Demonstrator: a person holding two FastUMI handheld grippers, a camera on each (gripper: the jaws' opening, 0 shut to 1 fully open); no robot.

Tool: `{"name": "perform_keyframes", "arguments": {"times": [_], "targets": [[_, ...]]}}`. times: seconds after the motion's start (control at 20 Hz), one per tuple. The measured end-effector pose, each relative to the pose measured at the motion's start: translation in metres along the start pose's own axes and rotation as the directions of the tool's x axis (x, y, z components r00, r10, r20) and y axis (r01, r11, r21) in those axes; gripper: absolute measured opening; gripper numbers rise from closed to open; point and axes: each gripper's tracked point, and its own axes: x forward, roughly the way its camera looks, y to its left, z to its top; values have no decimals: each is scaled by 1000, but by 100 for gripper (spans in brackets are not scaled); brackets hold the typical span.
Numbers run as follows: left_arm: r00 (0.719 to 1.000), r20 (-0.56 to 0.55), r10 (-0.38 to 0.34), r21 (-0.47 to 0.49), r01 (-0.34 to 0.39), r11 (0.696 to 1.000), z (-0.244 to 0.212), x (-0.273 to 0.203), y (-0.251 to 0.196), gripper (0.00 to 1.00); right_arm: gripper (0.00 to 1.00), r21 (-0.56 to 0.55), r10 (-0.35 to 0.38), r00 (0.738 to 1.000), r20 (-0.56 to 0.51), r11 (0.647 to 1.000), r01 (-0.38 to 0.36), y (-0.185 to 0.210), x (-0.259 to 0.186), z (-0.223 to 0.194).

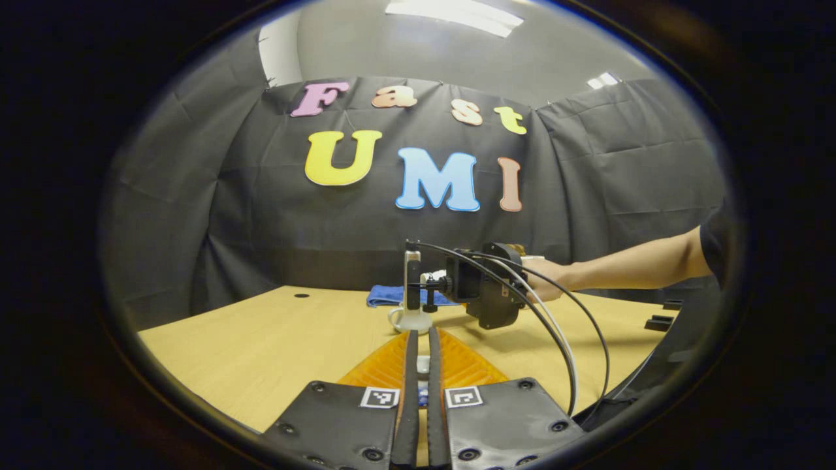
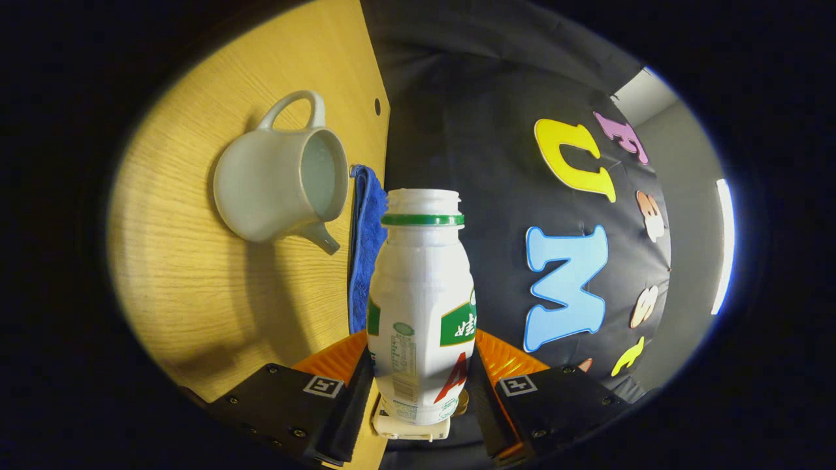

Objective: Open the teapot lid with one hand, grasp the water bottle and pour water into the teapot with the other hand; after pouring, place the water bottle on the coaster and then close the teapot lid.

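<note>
Here, wooden table (image 2: 196, 287), blue cloth (image 2: 366, 248), open teapot (image 2: 274, 189)

I am working in a recording booth set up inside an office-like room, not in a home. Black cloth (image 1: 261, 215) hangs creased across the middle of the left gripper view and wraps round behind my table (image 1: 261, 339), which has a plain pale wood-grain top with a small round hole (image 1: 301, 296) near its far left edge. Above the cloth, at the top of the frame, I see a bare grey wall (image 1: 366, 46) and long ceiling light panels (image 1: 457, 14). In the right gripper view the same cloth (image 2: 470, 130) fills the middle, with a light strip (image 2: 723, 241) at the far right.
</note>
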Motion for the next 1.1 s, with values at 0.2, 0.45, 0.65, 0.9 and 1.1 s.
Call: {"name": "perform_keyframes", "arguments": {"times": [0.2,0.45,0.65,0.9,1.1], "targets": [[1000,-6,7,17,-7,1000,-3,1,1,16,71,-58,-10,1000,11,998,10,-5,1,3],[1000,-5,0,22,0,1000,-1,1,-2,16,71,-122,-14,1000,15,992,16,-8,5,6],[1000,-6,3,18,-3,1000,-2,0,0,16,69,-168,-11,1000,14,986,14,-11,6,6],[1000,-4,6,21,-6,1000,0,-1,0,12,71,-209,-8,1000,12,978,10,-14,8,6],[1000,-6,6,19,-6,1000,-1,0,0,16,71,-243,-19,1000,17,970,22,-14,7,7]]}}
